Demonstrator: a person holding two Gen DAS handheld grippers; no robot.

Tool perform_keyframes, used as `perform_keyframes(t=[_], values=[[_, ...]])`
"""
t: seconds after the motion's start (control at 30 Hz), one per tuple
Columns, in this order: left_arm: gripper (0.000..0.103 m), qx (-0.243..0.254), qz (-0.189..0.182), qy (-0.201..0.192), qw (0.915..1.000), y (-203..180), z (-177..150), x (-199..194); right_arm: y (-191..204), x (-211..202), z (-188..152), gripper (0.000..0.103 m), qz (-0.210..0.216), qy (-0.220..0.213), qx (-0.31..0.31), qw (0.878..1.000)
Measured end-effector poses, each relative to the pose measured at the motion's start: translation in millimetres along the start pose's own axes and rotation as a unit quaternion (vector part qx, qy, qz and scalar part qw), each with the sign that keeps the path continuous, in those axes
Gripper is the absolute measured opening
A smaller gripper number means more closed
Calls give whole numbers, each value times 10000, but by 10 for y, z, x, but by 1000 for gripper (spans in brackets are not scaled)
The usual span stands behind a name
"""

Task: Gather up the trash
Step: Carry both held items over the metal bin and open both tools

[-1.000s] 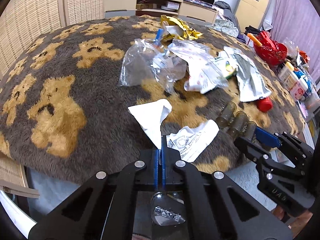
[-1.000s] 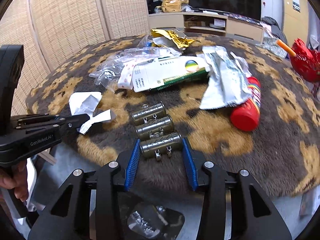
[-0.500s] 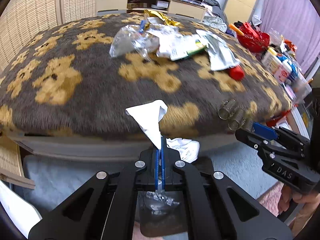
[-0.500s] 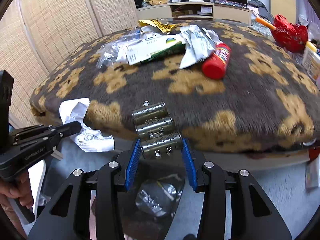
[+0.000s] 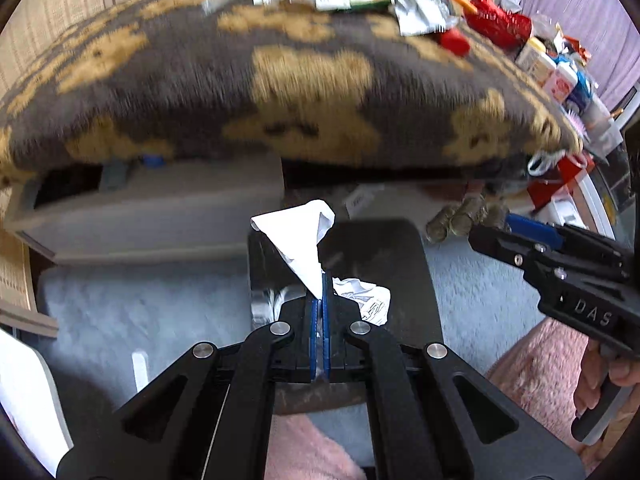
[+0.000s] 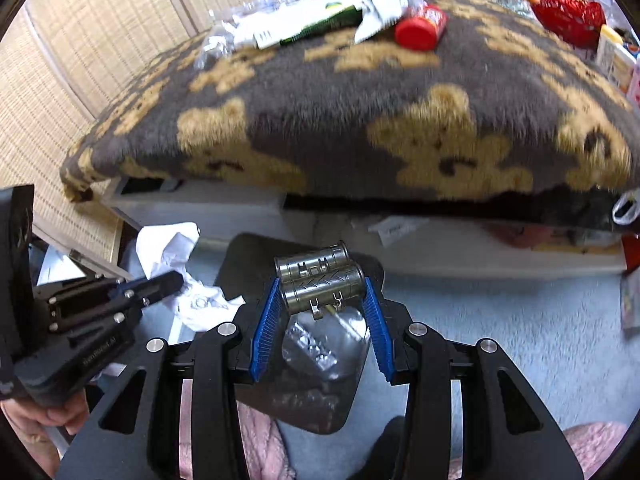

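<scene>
My left gripper (image 5: 319,280) is shut on a crumpled white paper (image 5: 298,240), which hangs over a black trash bag (image 5: 404,264) on the floor. My right gripper (image 6: 322,294) is shut on a bundle of linked metal cylinders (image 6: 320,286), held above the same black bag (image 6: 320,368) with clear plastic inside. In the right wrist view the left gripper (image 6: 176,278) and its white paper (image 6: 172,248) sit at the left. In the left wrist view the right gripper (image 5: 476,226) with the cylinders (image 5: 460,218) shows at the right. More wrappers (image 6: 304,20) and a red can (image 6: 422,28) lie on the bear-patterned blanket (image 6: 340,120).
The blanket-covered bed (image 5: 280,92) fills the upper view, with a pale bed frame (image 5: 160,208) under it. Pale blue carpet (image 6: 500,320) surrounds the bag. A red basket (image 5: 500,20) and bottles (image 5: 560,76) crowd the right side. A woven screen (image 6: 80,60) stands at left.
Both grippers have pulled back off the bed and down over the black bag on the floor, each still carrying its load. The bed's front edge and frame now show.
</scene>
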State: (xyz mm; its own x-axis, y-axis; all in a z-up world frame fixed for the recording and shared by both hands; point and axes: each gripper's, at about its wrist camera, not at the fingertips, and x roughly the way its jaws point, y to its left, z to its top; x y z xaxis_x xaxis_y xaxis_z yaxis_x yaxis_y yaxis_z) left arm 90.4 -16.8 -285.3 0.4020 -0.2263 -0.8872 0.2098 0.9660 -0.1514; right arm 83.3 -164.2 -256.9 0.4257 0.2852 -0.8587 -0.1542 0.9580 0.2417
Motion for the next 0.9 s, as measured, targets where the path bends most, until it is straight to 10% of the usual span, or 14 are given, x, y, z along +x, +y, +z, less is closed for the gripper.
perform_keyframes(t=[0.4,0.5,0.9], values=[[4,-1,-179,359,9992,-61,-240,210,2,208,-193,48,166,317,174,9992],[31,-48,-137,351,9993,-52,-254,200,8,192,-171,60,116,269,209,9994],[66,-125,8,156,9998,-39,-186,54,-225,44,-80,92,-29,-9,600,9982]])
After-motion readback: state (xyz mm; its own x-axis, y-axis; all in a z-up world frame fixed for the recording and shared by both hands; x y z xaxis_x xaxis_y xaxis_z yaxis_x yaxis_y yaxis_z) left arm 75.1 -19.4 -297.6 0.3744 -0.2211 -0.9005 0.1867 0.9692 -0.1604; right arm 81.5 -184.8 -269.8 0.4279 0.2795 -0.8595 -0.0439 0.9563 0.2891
